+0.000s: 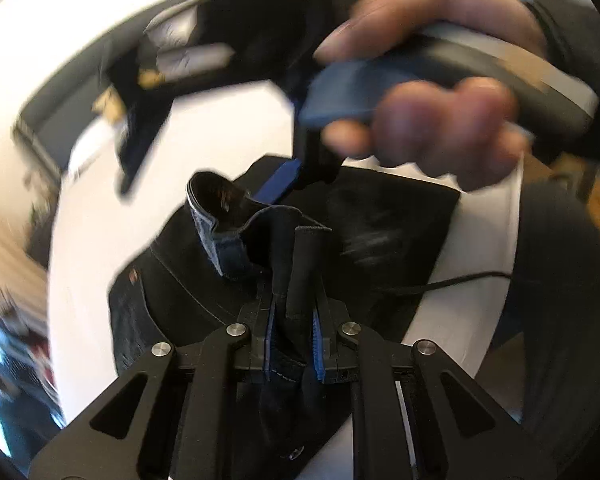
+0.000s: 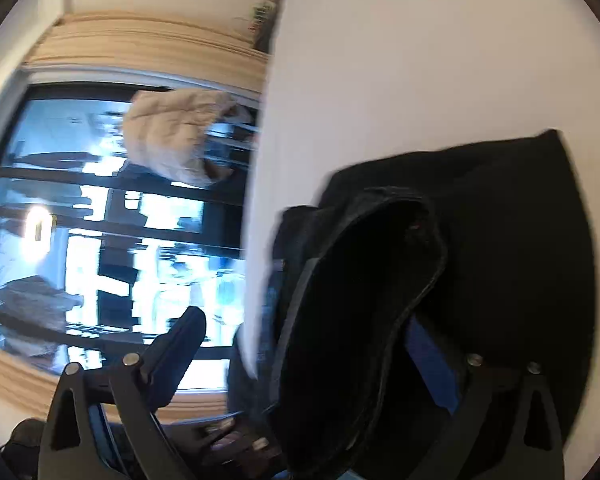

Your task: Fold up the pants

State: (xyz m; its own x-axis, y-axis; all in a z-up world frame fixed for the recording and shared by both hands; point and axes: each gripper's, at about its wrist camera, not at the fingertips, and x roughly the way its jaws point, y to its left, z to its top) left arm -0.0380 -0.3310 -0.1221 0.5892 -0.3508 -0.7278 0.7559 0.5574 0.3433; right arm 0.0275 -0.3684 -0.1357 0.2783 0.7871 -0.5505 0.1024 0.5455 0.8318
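Dark navy pants [image 1: 384, 224] lie partly folded on a white table [image 1: 228, 132]. My left gripper [image 1: 294, 300] is shut on a bunched fold of the pants, with the cloth sticking up between its fingers. The right gripper [image 1: 284, 176], held by a hand [image 1: 432, 120], hovers just above the raised waistband, its blue-padded finger touching the cloth. In the right wrist view the pants [image 2: 500, 240] drape across the open jaws; the left finger [image 2: 180, 344] is bare and the right blue pad [image 2: 432, 364] sits beside the fabric.
A thin black cable [image 1: 460, 280] runs across the table on the right. A large window [image 2: 112, 240] and a beige jacket [image 2: 176, 136] lie beyond the table edge. The person's dark sleeve [image 1: 572, 300] is at right.
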